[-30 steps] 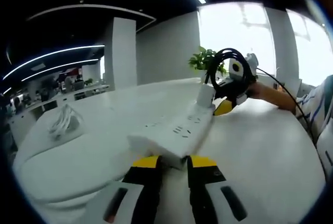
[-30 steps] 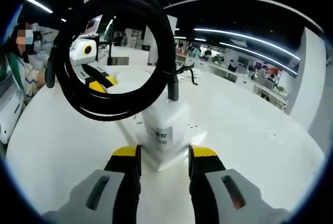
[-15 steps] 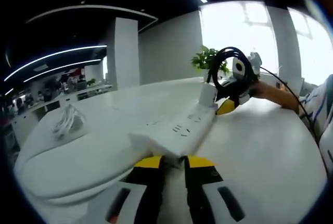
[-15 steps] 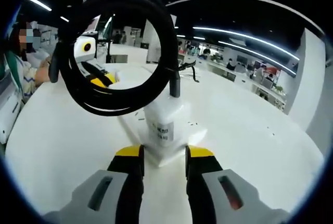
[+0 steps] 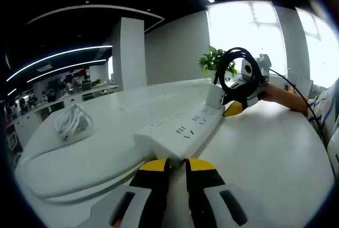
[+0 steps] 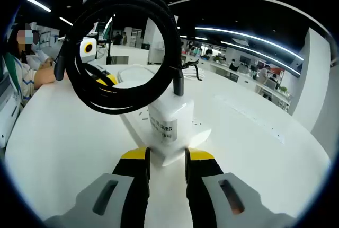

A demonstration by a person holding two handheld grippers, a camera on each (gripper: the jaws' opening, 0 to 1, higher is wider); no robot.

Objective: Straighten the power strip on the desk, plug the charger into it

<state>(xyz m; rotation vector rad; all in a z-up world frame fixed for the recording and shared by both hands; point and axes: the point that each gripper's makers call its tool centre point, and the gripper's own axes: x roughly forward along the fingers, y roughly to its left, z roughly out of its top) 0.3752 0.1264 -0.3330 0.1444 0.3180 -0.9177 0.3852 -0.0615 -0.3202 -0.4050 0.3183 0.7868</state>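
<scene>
A white power strip (image 5: 183, 130) lies along the white table (image 5: 265, 148). My left gripper (image 5: 177, 165) is shut at its near end, jaws almost together. On the strip's far end stands a white charger (image 5: 214, 95) with a coiled black cable (image 5: 238, 50), with the right gripper (image 5: 235, 106) on it. In the right gripper view, the right gripper (image 6: 167, 156) is shut on the labelled charger (image 6: 170, 119), which stands on the strip (image 6: 135, 124). The black cable (image 6: 170, 37) loops above it. The left gripper (image 6: 103, 79) shows at the strip's other end. I cannot tell whether the charger's pins are in a socket.
A bundle of white cable (image 5: 71, 123) lies on the table to the left of the strip. A potted plant (image 5: 212, 61) stands at the table's far edge by bright windows. A person's hand (image 5: 278, 94) holds the right gripper, and the person (image 6: 21, 69) sits at the table's side.
Both pairs of jaws have drawn closer together, the left at the strip's end and the right on the charger. Both views shifted slightly.
</scene>
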